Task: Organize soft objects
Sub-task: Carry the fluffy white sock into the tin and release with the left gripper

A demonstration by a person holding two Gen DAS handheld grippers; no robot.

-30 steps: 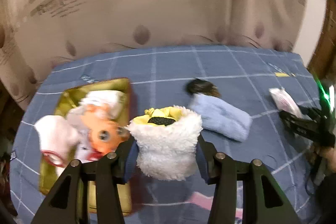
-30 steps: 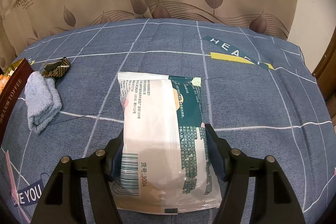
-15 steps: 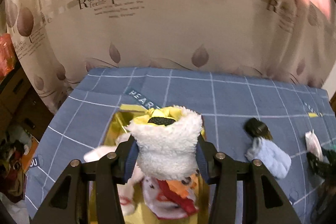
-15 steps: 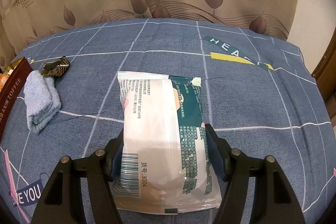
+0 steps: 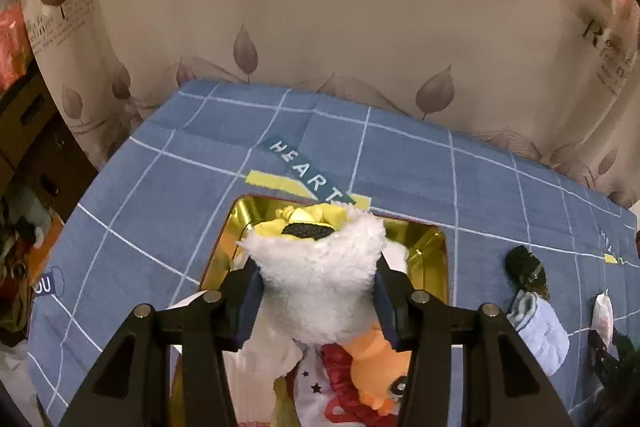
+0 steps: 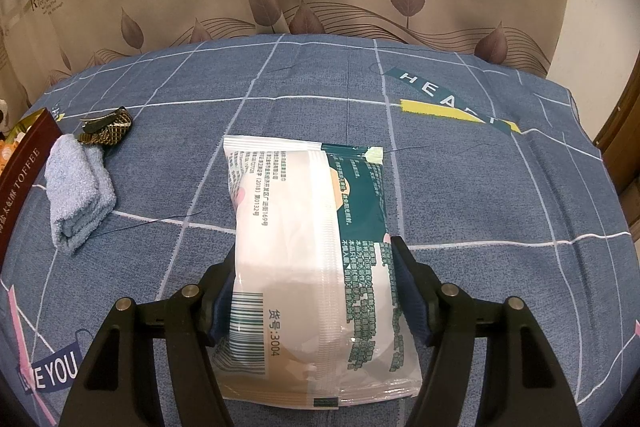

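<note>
My left gripper (image 5: 318, 291) is shut on a fluffy white plush toy (image 5: 320, 283) with yellow and black on top, held above the gold-lined box (image 5: 432, 251). Inside the box lie an orange plush (image 5: 376, 359) and a white garment with red trim (image 5: 316, 387). My right gripper (image 6: 312, 291) is shut on a white and green packet of tissues (image 6: 304, 239) that rests on the blue checked cloth (image 6: 480, 187). A folded light blue towel (image 6: 76, 195) lies to the left, with a dark hair clip (image 6: 106, 129) beside it.
The box's brown side marked TOFFEE (image 6: 20, 171) stands at the far left of the right wrist view. A beige leaf-print curtain (image 5: 340, 27) hangs behind the table. Cardboard boxes and clutter (image 5: 20, 227) sit past the table's left edge.
My left gripper carried the white plush leftward, from beside the box to above it, and rolled. The right gripper and its packet have stayed still.
</note>
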